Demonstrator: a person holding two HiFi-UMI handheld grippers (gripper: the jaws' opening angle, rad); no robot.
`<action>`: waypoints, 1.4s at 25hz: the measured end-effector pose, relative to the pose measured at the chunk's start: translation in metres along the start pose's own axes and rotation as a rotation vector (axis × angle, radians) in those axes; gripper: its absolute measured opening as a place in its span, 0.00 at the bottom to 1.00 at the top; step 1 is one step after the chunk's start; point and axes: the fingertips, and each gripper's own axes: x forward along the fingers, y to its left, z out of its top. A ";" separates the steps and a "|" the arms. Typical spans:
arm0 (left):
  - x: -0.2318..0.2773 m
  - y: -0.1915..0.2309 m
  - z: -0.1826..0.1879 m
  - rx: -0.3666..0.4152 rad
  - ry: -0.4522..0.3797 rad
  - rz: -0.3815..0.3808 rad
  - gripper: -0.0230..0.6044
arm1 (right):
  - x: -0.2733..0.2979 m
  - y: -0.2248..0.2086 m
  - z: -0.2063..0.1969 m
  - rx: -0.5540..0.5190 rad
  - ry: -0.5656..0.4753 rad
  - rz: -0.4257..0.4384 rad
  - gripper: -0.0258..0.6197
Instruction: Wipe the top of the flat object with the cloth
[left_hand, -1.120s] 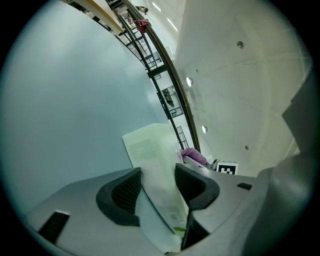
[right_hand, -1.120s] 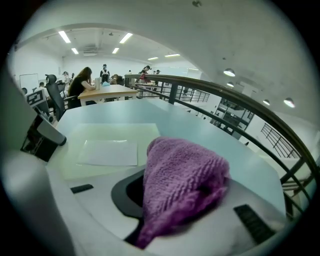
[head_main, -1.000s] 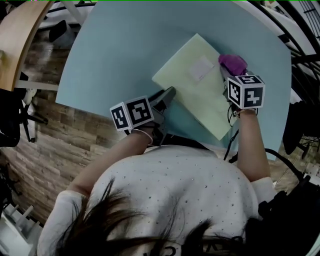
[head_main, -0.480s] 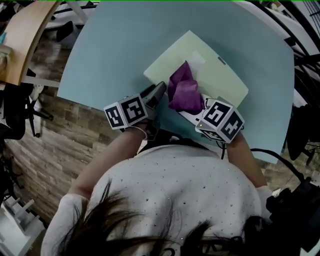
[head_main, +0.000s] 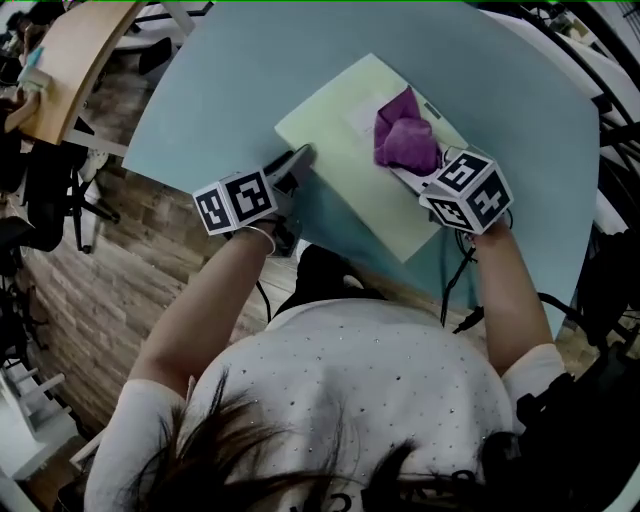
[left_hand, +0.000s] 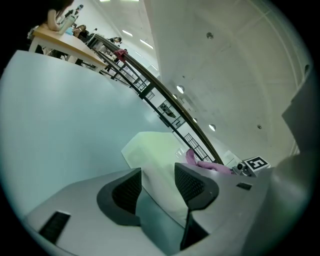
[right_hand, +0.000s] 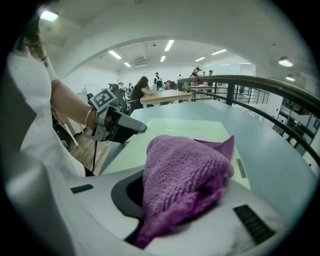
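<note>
While the round pale blue table (head_main: 210, 90) carries just one flat object, a pale green rectangular board (head_main: 330, 135) lying at a slant near its front rim, a single purple cloth (head_main: 407, 140) rests bunched on the board's far right part. Two hand-held grippers are at work, each with one marker cube: the left cube (head_main: 235, 203) sits just off the board's near-left edge, the right cube (head_main: 466, 190) over its right side. The left gripper (head_main: 298, 157) points at the board's left edge with its jaws standing apart; the board's edge shows in the gap between them, and the pads press on nothing. The right gripper (head_main: 415, 172) is clamped on the cloth, which fills its jaws and drapes onto the board's top. Both bare forearms reach forward from the person's white dotted top, the left one angled inward, the right one nearly straight ahead.
</note>
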 end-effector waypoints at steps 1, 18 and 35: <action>0.000 -0.001 0.001 0.012 -0.013 0.010 0.37 | -0.005 -0.011 -0.002 0.001 -0.008 -0.019 0.09; -0.007 -0.001 0.004 0.108 -0.105 0.068 0.37 | -0.043 -0.095 -0.034 0.235 -0.026 -0.234 0.09; -0.010 -0.002 0.002 0.134 -0.133 0.078 0.36 | 0.008 0.118 -0.003 -0.109 -0.022 0.154 0.09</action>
